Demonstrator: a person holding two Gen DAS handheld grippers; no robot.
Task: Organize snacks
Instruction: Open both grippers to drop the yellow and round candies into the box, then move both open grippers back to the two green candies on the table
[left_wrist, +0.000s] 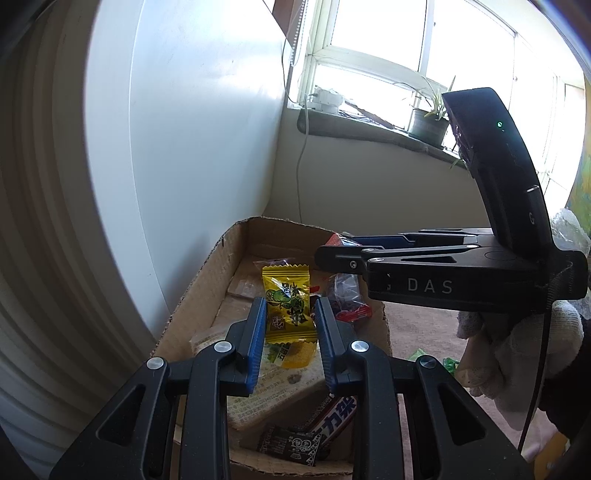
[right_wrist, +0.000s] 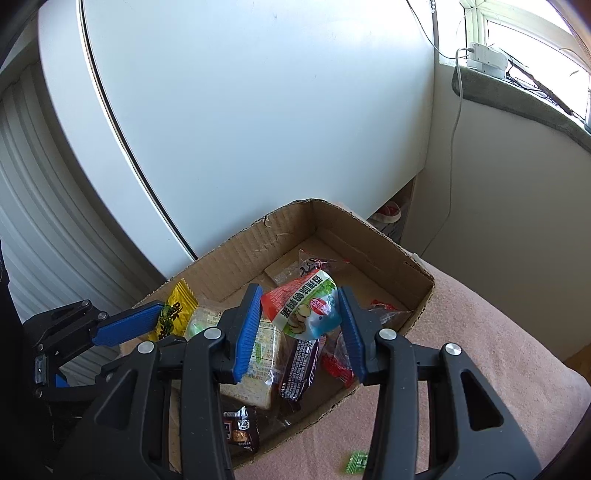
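Where the left wrist camera looks down its own fingers, the left gripper pinches a yellow candy packet between its blue pads, holding it above the open cardboard box. Below it in the box lie a pale cracker pack, a dark chocolate bar and a small brown candy. The right gripper reaches in from the right over the box, carried by a gloved hand; its fingertip hold is hard to read from this side

Seen from the right wrist camera, the right gripper is closed on a white, red and green snack packet, its pads pressing both sides, above the box, which rests on a pink cloth. The left gripper enters from the left with the yellow packet at its tip. A green wrapped sweet lies on the cloth just outside the box
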